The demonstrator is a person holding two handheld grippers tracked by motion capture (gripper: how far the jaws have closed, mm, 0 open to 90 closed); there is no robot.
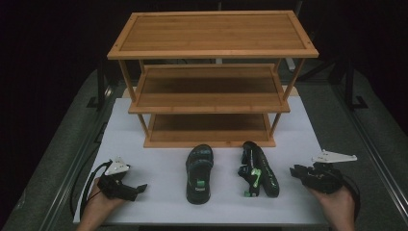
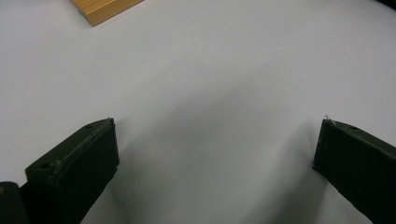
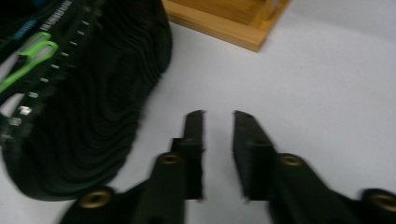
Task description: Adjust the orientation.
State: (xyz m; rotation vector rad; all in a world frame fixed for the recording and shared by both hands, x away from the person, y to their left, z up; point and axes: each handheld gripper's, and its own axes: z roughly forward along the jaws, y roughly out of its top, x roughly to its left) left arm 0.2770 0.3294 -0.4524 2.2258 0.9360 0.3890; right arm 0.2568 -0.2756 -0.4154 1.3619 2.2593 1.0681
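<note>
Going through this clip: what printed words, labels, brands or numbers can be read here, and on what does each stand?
None can be read.
Left shoe: small green and white label near the heel, too small to read.
Right shoe, on its side: pale lettering beside the green lace loop in the right gripper view, blurred, not readable.
Wooden rack, white tabletop: no text seen.
</note>
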